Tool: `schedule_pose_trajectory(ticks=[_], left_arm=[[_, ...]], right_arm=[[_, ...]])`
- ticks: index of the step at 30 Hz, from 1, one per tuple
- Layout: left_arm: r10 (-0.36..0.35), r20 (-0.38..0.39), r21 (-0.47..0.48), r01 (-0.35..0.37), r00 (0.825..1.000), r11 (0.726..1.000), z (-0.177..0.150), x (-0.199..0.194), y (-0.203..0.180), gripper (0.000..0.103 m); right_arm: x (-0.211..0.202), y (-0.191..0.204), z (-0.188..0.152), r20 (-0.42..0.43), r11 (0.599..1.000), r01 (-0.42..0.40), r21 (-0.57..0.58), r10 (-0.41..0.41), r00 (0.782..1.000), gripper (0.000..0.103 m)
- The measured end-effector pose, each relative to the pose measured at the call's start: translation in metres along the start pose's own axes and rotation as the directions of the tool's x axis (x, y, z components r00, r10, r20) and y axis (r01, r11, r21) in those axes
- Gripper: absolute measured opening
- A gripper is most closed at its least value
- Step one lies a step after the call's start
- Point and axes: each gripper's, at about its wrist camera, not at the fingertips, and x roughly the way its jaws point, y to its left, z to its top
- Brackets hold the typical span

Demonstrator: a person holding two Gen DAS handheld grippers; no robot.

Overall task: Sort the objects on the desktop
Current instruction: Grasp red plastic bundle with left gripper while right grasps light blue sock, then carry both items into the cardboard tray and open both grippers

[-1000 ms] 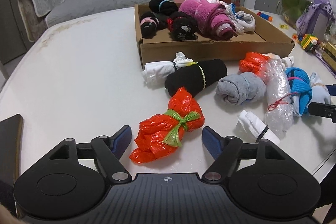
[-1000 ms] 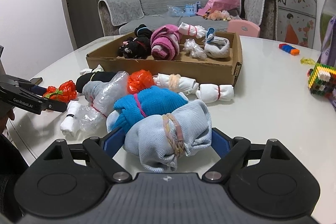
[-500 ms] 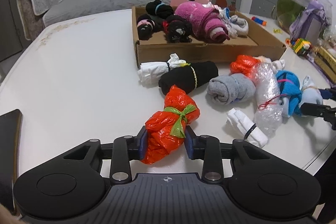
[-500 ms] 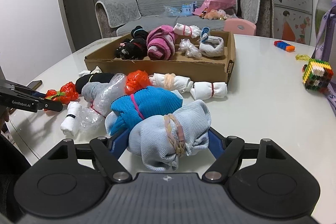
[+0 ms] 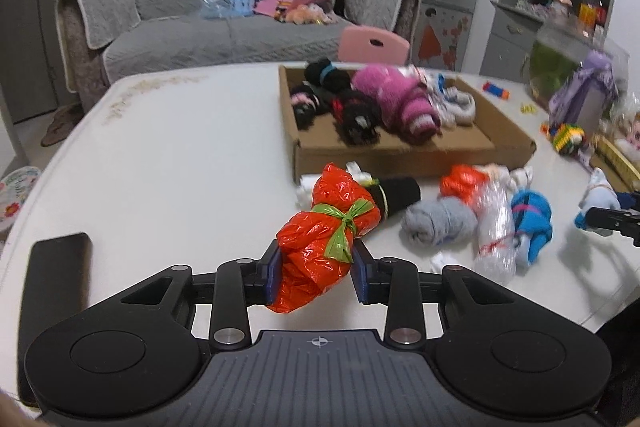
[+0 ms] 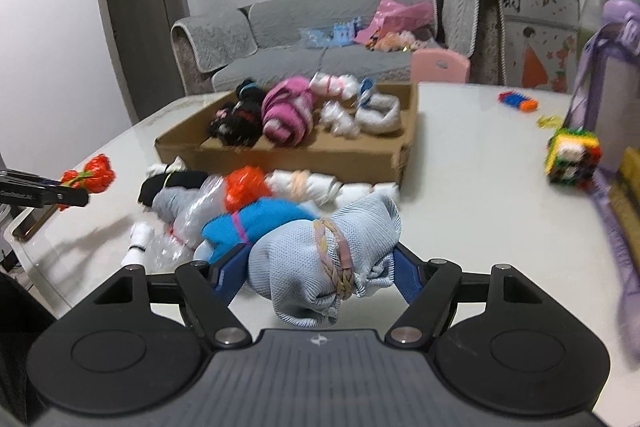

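My left gripper (image 5: 316, 263) is shut on a red plastic bundle (image 5: 328, 227) tied with a green strip and holds it above the white table (image 5: 180, 167). The right gripper (image 6: 320, 263) has its jaws closing on a pale blue mesh bundle (image 6: 296, 259) bound with rubber bands; both pads press its sides. A cardboard box (image 5: 400, 155) beyond holds black, pink and white bundles. In the right wrist view the left gripper (image 6: 60, 193) and its red bundle (image 6: 96, 175) show at the far left. The box (image 6: 300, 155) lies straight ahead.
Between the grippers and the box lie a black roll (image 5: 396, 195), a grey roll (image 5: 436, 223), a clear plastic bundle (image 5: 496, 227) and a blue bundle (image 5: 532, 223). A dark phone (image 5: 56, 267) lies at the left edge. A bead cube (image 6: 574, 159) and purple bag (image 6: 616, 67) stand right.
The left jaws shut on the red bundle and lifted it off the table. The right jaws narrowed onto the pale blue bundle and rose slightly with it.
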Motion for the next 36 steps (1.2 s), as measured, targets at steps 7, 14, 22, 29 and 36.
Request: schedule_pose_trajectory(ticks=[7, 14, 22, 29, 36], left_arm=[[0.003, 0.053, -0.006, -0.003, 0.999, 1.000, 0.030, -0.006, 0.006, 0.041], [-0.012, 0.124, 0.003, 0.012, 0.992, 1.000, 0.078, -0.006, 0.002, 0.041], [-0.037, 0.138, 0.021, 0.035, 0.990, 0.999, 0.131, 0.025, -0.012, 0.041], [-0.026, 0.078, 0.040, 0.022, 0.997, 0.999, 0.154, 0.080, -0.023, 0.042], [-0.035, -0.001, -0.002, 0.035, 0.999, 0.999, 0.157, 0.132, -0.019, 0.042]], right_arm=[[-0.016, -0.021, 0.035, 0.068, 0.998, 0.061, -0.020, -0.060, 0.996, 0.071], [-0.017, -0.024, 0.076, 0.147, 0.996, 0.074, -0.055, -0.065, 0.987, 0.071], [0.011, -0.019, 0.113, 0.170, 0.992, 0.044, -0.120, -0.023, 0.985, 0.071], [0.061, -0.012, 0.138, 0.120, 0.982, 0.000, -0.191, 0.023, 0.992, 0.071], [0.112, -0.003, 0.143, 0.025, 0.941, -0.064, -0.333, 0.077, 0.997, 0.071]])
